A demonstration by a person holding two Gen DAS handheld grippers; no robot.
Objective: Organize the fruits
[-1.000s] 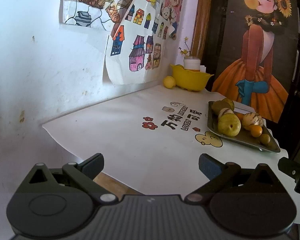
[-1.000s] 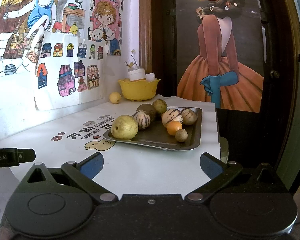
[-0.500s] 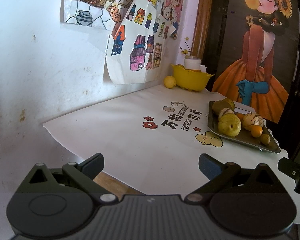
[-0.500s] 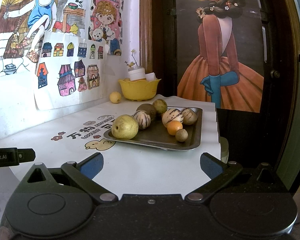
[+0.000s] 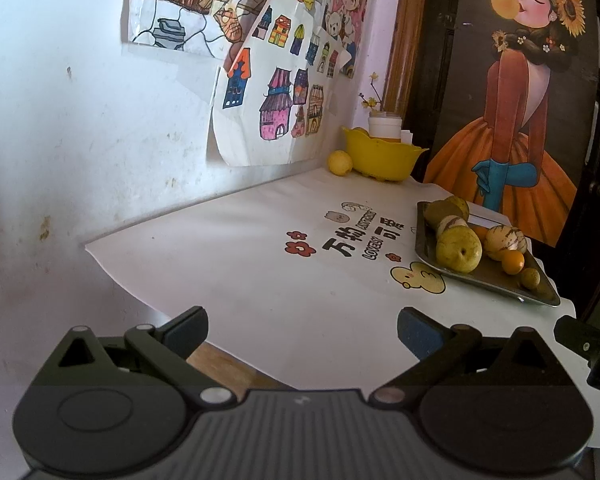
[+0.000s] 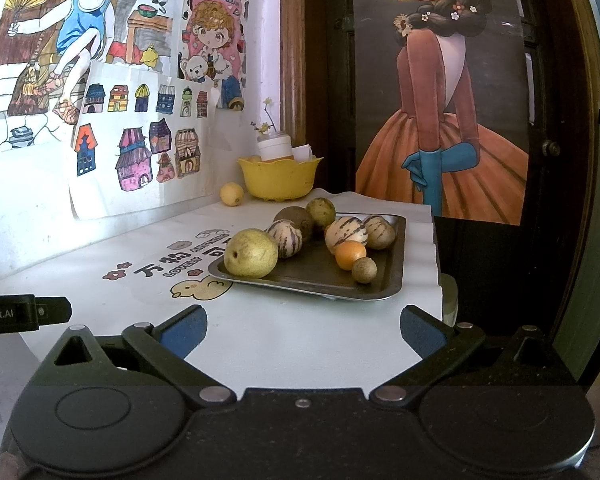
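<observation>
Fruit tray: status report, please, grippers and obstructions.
Left gripper open, empty. Right gripper open, empty, short of metal tray. Fruits untouched; pear nearest. Path clear.

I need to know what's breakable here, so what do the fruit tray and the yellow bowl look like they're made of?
The tray looks like metal: thin rolled rim, dull grey sheen, darkened floor. The yellow bowl looks like moulded plastic: even saturated colour, scalloped rim, matte surface, though glazed ceramic can't be ruled out. Neither looks like glass.
</observation>
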